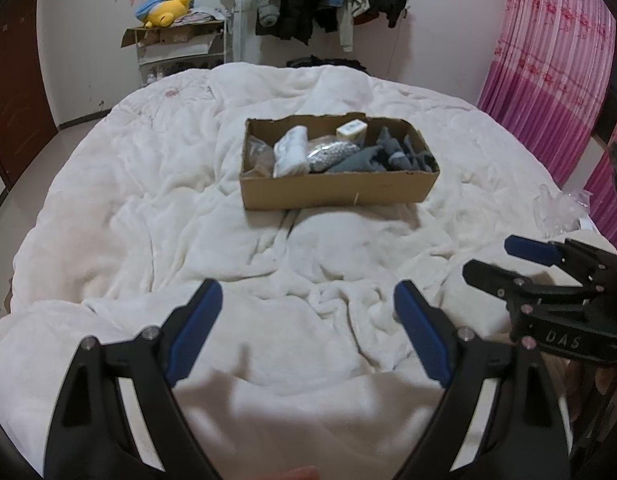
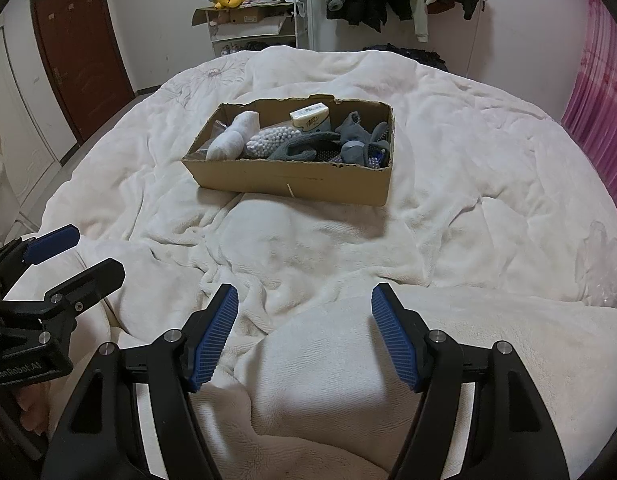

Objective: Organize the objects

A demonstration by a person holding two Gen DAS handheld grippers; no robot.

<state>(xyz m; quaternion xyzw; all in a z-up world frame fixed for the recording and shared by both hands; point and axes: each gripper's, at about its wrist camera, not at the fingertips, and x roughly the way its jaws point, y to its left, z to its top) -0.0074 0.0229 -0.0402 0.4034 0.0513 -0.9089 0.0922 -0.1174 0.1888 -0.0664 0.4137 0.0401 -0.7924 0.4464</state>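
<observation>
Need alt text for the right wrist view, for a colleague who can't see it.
An open cardboard box sits mid-bed on a rumpled white blanket, holding a white rolled cloth, grey socks and a tissue pack. The right gripper hangs open and empty in front; the left gripper shows at left.

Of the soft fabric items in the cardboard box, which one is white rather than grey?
The rolled white cloth near the left end of the cardboard box. The grey socks fill the right end, with a beaded bag between them.
</observation>
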